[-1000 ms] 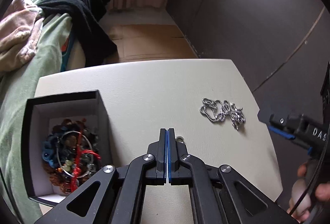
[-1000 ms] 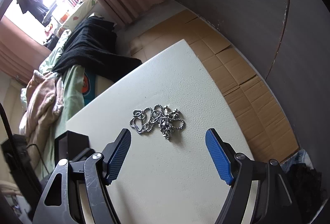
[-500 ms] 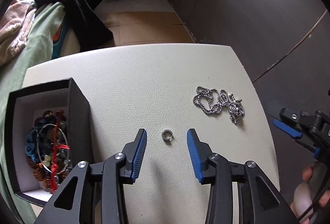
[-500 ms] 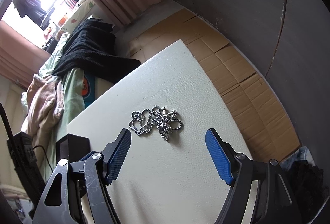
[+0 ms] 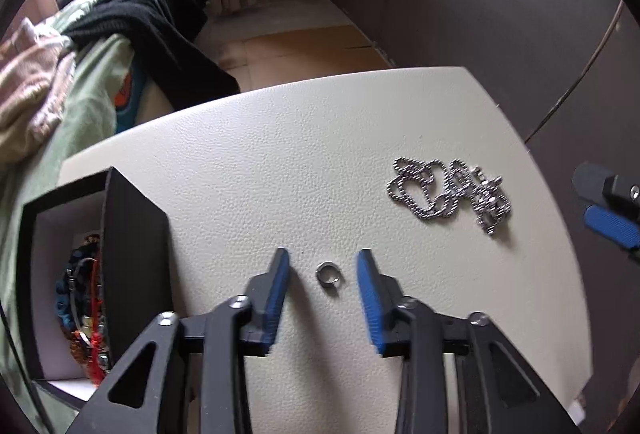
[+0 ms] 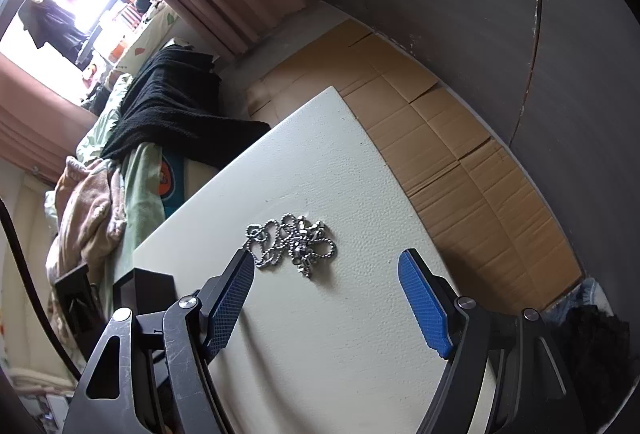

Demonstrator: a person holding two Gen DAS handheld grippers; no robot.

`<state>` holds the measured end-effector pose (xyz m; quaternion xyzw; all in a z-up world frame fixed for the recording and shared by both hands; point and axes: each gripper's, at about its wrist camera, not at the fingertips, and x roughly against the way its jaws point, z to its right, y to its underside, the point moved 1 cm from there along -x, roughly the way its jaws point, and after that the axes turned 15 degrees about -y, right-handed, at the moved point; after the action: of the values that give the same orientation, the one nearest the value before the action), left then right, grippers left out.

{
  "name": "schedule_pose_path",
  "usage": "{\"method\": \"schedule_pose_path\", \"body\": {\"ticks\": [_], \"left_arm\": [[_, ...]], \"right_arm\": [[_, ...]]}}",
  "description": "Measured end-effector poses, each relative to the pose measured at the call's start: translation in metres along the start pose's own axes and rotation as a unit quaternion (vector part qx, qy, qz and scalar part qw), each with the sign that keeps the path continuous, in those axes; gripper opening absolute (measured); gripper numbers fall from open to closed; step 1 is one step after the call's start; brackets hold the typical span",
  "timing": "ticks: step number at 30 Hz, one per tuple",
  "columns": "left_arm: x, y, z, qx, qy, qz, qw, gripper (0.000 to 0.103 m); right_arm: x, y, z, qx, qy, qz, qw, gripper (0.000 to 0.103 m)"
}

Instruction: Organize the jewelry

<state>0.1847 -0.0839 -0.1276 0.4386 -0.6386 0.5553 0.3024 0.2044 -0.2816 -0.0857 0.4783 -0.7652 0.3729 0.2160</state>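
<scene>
Left gripper (image 5: 323,276) spread, blue pads either side of a small silver ring (image 5: 329,274), not touching it. Ring lies flat on the white tabletop (image 5: 280,174), to the right of the black box (image 5: 134,254). Box holds a tangle of bracelets (image 5: 82,310). Silver chain (image 5: 450,190) lies bunched well right of the ring. Right gripper (image 6: 326,286) spread wide and empty, chain (image 6: 292,244) just ahead between its fingers.
</scene>
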Motion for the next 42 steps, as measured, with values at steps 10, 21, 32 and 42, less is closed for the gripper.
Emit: {"method": "schedule_pose_path", "body": {"ticks": [10, 21, 32, 42], "left_arm": [[0.002, -0.001, -0.016, 0.006, 0.041, 0.002, 0.9991, 0.013], [0.034, -0.012, -0.062, 0.067, 0.073, 0.034, 0.9945, 0.013], [0.046, -0.011, -0.102, 0.105, 0.084, 0.045, 0.9899, 0.013], [0.06, 0.005, -0.135, 0.129, 0.077, 0.053, 0.9872, 0.013]], "right_arm": [[-0.019, 0.004, -0.008, 0.021, 0.023, -0.017, 0.999, 0.076], [-0.05, 0.004, -0.022, 0.08, 0.072, -0.026, 0.994, 0.074], [-0.088, 0.022, -0.048, 0.193, 0.152, -0.031, 0.969, 0.062], [-0.078, 0.035, -0.059, 0.194, 0.098, -0.07, 0.974, 0.023]]}}
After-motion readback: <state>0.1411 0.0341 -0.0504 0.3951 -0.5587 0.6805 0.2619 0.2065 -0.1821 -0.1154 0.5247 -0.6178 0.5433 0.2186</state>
